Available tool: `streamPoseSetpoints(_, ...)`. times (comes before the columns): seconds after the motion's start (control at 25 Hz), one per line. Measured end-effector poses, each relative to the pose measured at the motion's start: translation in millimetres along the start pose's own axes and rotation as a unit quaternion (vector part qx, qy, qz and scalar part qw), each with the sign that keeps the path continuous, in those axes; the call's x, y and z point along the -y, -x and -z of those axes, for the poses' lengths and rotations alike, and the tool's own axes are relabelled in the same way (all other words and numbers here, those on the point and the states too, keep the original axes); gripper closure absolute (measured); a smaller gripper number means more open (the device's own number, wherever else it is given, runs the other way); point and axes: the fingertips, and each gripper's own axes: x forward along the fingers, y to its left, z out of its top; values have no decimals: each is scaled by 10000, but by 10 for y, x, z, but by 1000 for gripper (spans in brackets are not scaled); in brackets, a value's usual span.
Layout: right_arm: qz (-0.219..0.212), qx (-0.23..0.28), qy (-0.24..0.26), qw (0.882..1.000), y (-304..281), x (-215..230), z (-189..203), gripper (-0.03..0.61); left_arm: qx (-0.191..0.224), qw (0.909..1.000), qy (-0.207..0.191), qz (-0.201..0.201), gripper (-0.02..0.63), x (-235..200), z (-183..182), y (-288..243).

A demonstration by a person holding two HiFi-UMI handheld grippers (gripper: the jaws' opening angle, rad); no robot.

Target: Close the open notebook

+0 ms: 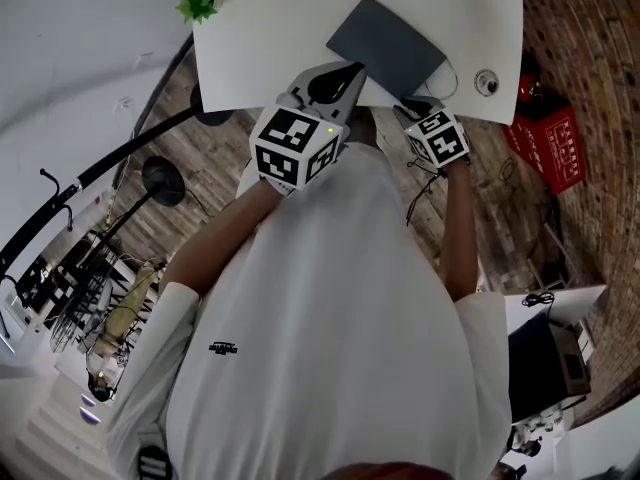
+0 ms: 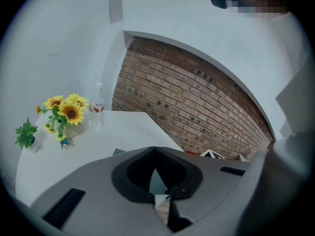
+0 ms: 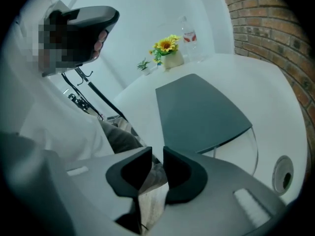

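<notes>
**A:** Head view first. How many of each?

**B:** One notebook (image 1: 385,40), grey cover up, at top centre on the white table (image 1: 250,63). There were two grippers. The left gripper (image 1: 350,71) was at the notebook's lower left edge. The right gripper (image 1: 412,104) was just beside its lower right corner, at the table's near edge. There was also one small green plant (image 1: 197,3) at upper left and one round hole (image 1: 487,81) in the tabletop to the right.

**A:** Any open room?

**B:** Bare table lay left of the notebook, and a narrower strip ran right towards the hole.

**A:** Left gripper view?

**B:** The left gripper (image 2: 155,151) had its jaws together at the tips, with nothing between them. One bottle (image 2: 97,104) and one bunch of sunflowers (image 2: 69,111) stood at the left, with clear tabletop (image 2: 118,129) in front of them.

**A:** Right gripper view?

**B:** The right gripper (image 3: 156,154) had its jaws slightly apart and gripped nothing. The notebook (image 3: 199,114) lay in mid-frame, a pale sheet showing under its right edge. The table's (image 3: 275,102) rim curved down the right, past the hole (image 3: 282,175).
</notes>
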Motion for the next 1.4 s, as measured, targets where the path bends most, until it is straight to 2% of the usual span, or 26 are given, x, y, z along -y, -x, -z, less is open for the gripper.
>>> streamPoseSetpoints(0.08,-167,-167,45,9997,12,-72,23,497,43,10000,8,15,604,10,-29,3)
streamPoseSetpoints(0.2,-120,-159,150,9997,84,-106,-36,499,122,9999,-1,32,604,19,-87,12)
streamPoseSetpoints(0.4,204,543,-249,9980,349,-40,-426,512,257,9997,36,-3,604,-21,-172,54)
streamPoseSetpoints(0.56,546,1325,-367,9890,674,45,-870,529,374,9993,30,-27,604,-31,-265,106)
streamPoseSetpoints(0.8,1095,2487,-380,9616,1269,157,-1544,531,615,9981,16,-101,604,-63,-428,207)
streamPoseSetpoints(1.0,1526,3154,-81,9366,1736,97,-1949,541,825,9964,-42,-182,604,-123,-572,293)
streamPoseSetpoints(1.2,1819,3697,79,9111,2152,-7,-2219,554,1090,9932,-275,-308,604,-187,-769,429)
streamPoseSetpoints(1.4,2258,4182,32,8798,2549,-35,-2351,563,1401,9883,-384,-462,604,-267,-971,579)
